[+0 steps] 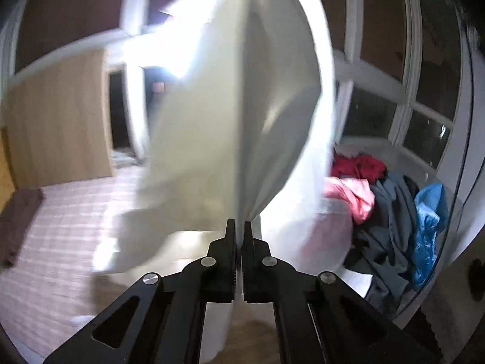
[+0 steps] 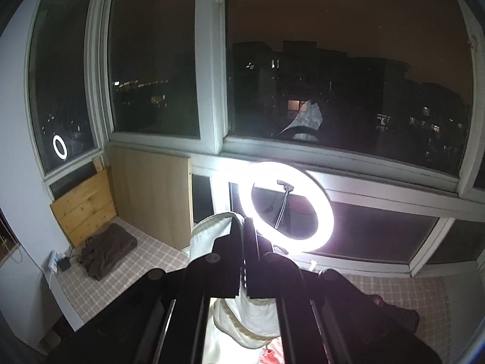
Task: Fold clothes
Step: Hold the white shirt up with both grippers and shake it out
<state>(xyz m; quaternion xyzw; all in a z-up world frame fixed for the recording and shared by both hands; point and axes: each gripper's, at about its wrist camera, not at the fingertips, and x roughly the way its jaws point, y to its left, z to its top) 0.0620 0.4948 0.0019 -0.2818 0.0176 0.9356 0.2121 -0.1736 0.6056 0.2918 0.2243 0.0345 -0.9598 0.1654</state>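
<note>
White cloth [image 1: 230, 97], thin, soft and light, billows up toward twelve o'clock from the left gripper [image 1: 239, 227], whose jaws are clamped on its edge. It will likely sag and slip, so hems and corners look like the best hold. The right gripper [image 2: 244, 227], angled slightly downward, pinches another edge.

A pink-and-white checked bed surface [image 1: 69, 212] is carrying a crumpled brown garment [image 2: 106, 247] and a heap of red, pink, grey and blue clothes [image 1: 391, 209].
</note>
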